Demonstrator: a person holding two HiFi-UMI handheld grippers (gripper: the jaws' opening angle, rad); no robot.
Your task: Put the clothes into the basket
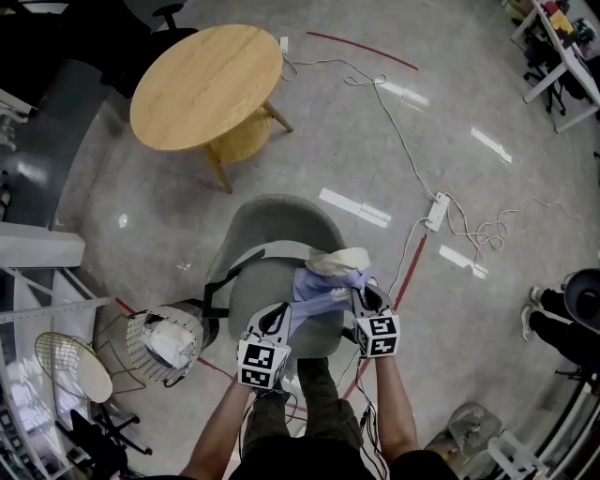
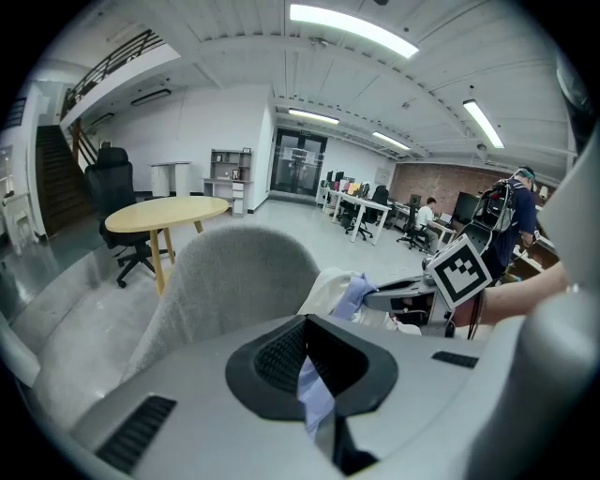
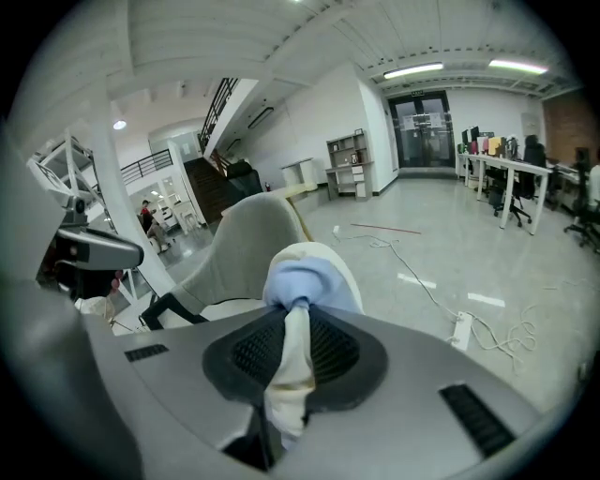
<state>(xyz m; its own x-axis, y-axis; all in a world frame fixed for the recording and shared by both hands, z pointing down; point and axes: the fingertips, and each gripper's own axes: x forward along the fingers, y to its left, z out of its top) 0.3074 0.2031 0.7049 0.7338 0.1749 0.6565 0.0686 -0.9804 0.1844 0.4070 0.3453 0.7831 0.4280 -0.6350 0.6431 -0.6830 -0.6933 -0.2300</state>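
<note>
This is a large open-plan office. Rows of desks (image 2: pixel 361 208) run back through the middle right of the left gripper view towards a brick wall (image 2: pixel 427 180), with glass doors (image 2: pixel 300 167) at the centre and long strip lights (image 2: pixel 352 28) overhead. In the head view, a power strip (image 1: pixel 437 211) and loose cables (image 1: pixel 394 122) lie on the polished floor (image 1: pixel 309 159) at right, and a round wooden table (image 1: pixel 206 84) stands at upper left.

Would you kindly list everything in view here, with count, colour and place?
table: one, light wood, upper left.
chair: one, grey, centre, under the clothes.
blue garment: one, pale blue, on the chair.
cream garment: one, cream, on the chair beside it.
basket: one, wire, white inside, floor left of chair.
power strip: one, white, floor at right.
left tongs: one, grey, shut on blue garment.
right tongs: one, grey, shut on cream garment.
</note>
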